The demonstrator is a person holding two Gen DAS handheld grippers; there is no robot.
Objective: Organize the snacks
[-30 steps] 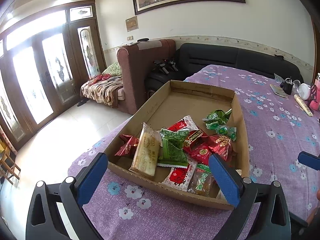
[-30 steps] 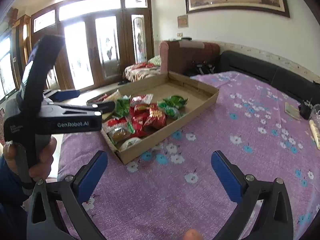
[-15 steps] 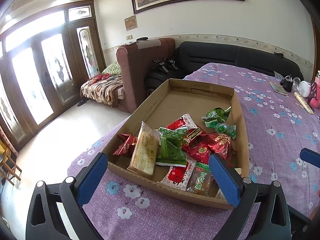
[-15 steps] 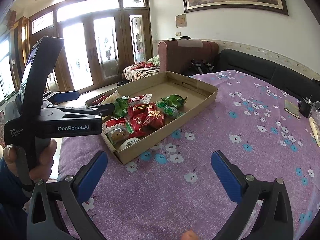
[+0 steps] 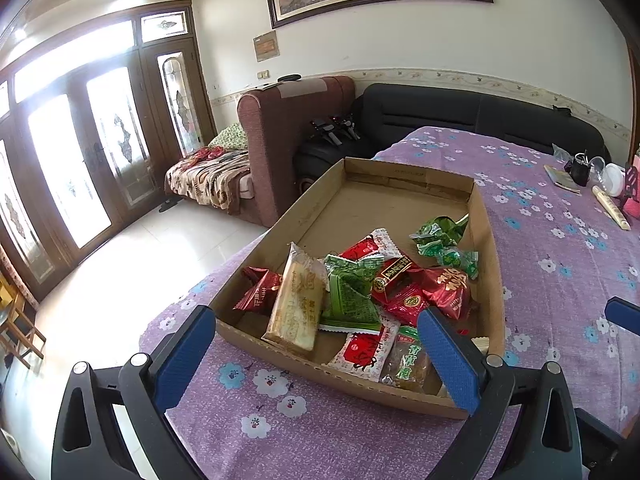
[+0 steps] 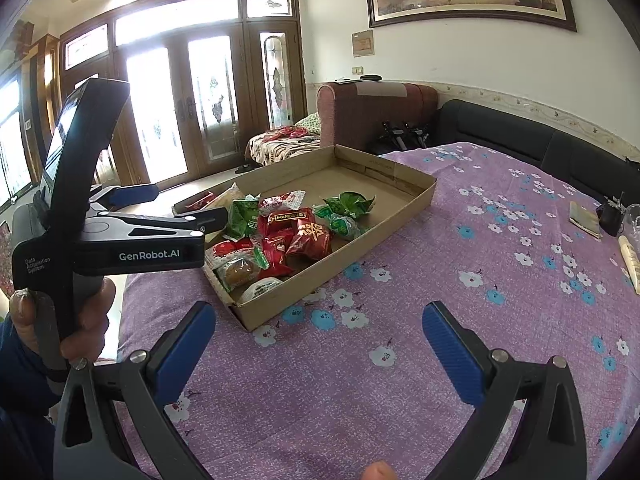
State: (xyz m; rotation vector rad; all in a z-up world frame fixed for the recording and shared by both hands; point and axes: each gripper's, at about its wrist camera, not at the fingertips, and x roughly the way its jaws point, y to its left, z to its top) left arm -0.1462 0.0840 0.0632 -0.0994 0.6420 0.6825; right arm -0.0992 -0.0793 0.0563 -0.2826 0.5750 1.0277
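A shallow brown cardboard tray (image 5: 486, 236) lies on a purple cloth printed with white and blue flowers (image 6: 460, 300). Wrapped snacks in red, green and tan packets (image 5: 360, 288) are heaped at the tray's near end; its far end is bare. The left gripper (image 5: 316, 354) hovers just before the tray's near wall, its blue-padded fingers (image 5: 188, 354) spread wide and empty. The right gripper (image 6: 320, 346) hangs over the cloth beside the tray, likewise spread and empty.

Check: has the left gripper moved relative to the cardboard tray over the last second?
Yes, slightly. In the left wrist view the left gripper has edged forward toward the cardboard tray; its right fingertip now overlaps the snacks at the tray's near end.
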